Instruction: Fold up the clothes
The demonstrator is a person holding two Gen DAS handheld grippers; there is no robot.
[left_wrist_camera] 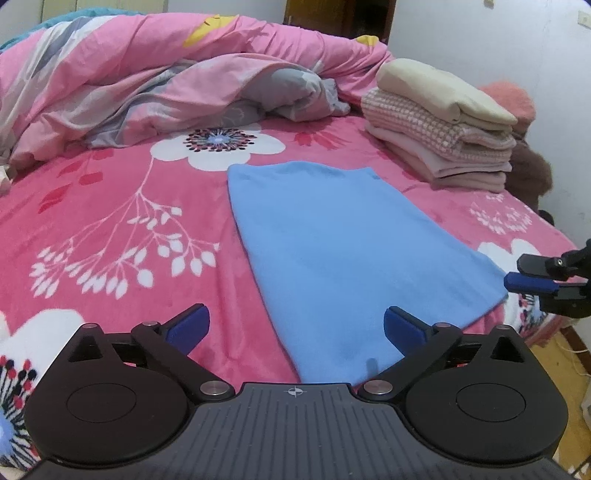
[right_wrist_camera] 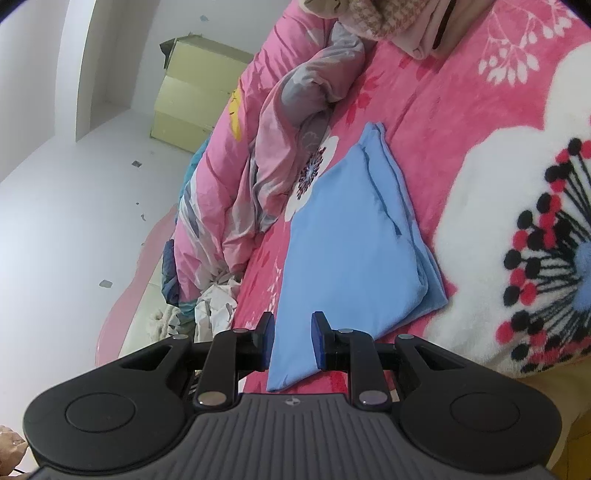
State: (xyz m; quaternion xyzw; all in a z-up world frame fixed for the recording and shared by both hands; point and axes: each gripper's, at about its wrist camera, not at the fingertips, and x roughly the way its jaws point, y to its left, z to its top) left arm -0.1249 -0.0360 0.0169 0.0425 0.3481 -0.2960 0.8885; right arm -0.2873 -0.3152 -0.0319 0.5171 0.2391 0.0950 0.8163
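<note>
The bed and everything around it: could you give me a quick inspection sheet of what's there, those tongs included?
Surface: bed blanket, pink with white flowers.
Job's things: blue garment lying flat, folded lengthwise; folded stack of cream and pink clothes at the far right.
Clutter: rumpled pink duvet along the far side; crumpled white cloth at the bed's edge.
Grippers: left tongs wide open above the garment's near end, holding nothing; right tongs narrowly parted over its corner, pads not pressing it.
Cables: nothing seen.
Surroundings: white walls; pale yellow cabinet; dark doorway.
</note>
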